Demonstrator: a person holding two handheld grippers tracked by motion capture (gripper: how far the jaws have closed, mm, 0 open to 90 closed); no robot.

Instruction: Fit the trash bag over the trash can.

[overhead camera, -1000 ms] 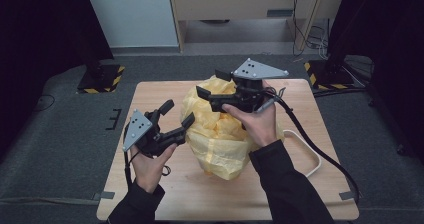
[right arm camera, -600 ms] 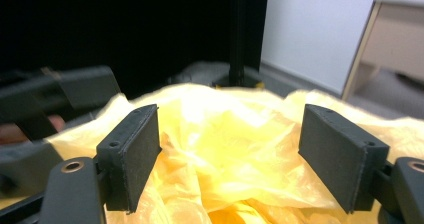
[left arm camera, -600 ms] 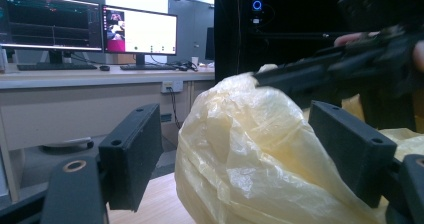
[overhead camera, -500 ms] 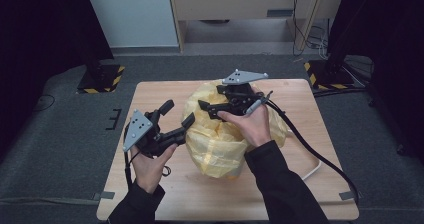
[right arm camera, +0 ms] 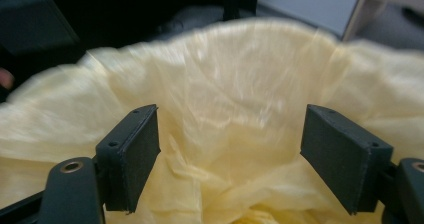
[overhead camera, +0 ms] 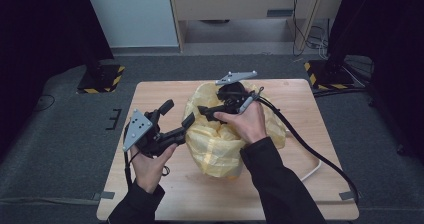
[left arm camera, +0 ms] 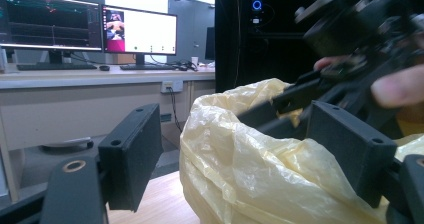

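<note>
Between the spread jaws of the right gripper (right arm camera: 227,161), blurred yellow plastic bag (right arm camera: 225,99) hides its own contents. Left gripper (overhead camera: 176,118), jaws apart, sits at the bag's left edge, one jaw against the plastic; table (overhead camera: 165,194) underneath, bag bottom hidden by a sleeve.

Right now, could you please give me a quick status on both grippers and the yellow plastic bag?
Left gripper open beside the crumpled yellow plastic bag. Right gripper open above the bag's mouth, holding nothing. Bag sits on the wooden table; nothing in the way.
</note>
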